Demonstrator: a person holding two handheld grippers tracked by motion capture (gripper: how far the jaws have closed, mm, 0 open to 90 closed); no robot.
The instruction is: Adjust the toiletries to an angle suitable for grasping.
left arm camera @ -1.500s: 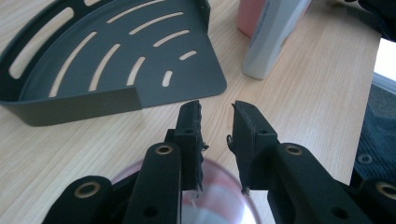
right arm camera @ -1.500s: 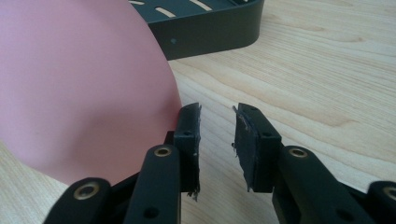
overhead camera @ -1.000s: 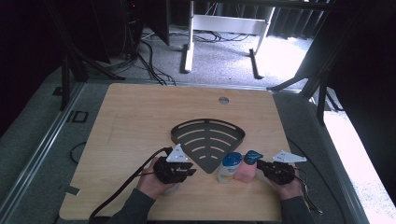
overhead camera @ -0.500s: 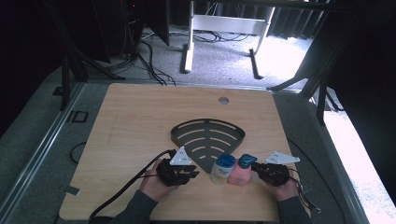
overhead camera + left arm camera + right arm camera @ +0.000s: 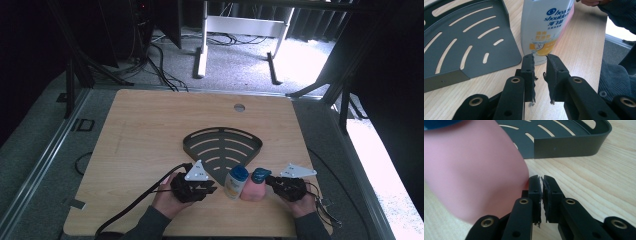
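**Standing two bottles beside the slotted corner shelf**

Looking down from the high view, the dark grey fan-shaped metal corner shelf with curved slots (image 5: 222,147) lies flat on the pale wood-grain table (image 5: 150,125). Just below the shelf's pointed corner stand two bottles side by side: a white shampoo bottle with a blue cap and an orange label band (image 5: 236,182) and, touching it on the right, a pink bottle with a blue cap (image 5: 254,185). The left gripper (image 5: 210,188) sits just left of the white bottle, the right gripper (image 5: 270,181) just right of the pink one, each in a hand with a dark sleeve.

The left gripper view adds what the high view cannot give: the white bottle's blue printed logo, and the jaws, which have just been closing, standing a narrow gap apart with nothing between them, their tips just short of the bottle's base. The shelf's raised rim shows at the left of that view.

The right gripper view shows the pink bottle as a large blur pressing in beside the left jaw; the jaws are all but closed, a mere slit between the pads, and hold nothing. Behind them the shelf's upright wall runs across.

Around the table, the high view shows grey carpet (image 5: 60,135), black cables on the floor, a white table frame (image 5: 240,30) beyond the far edge, and dark metal stands at both sides.
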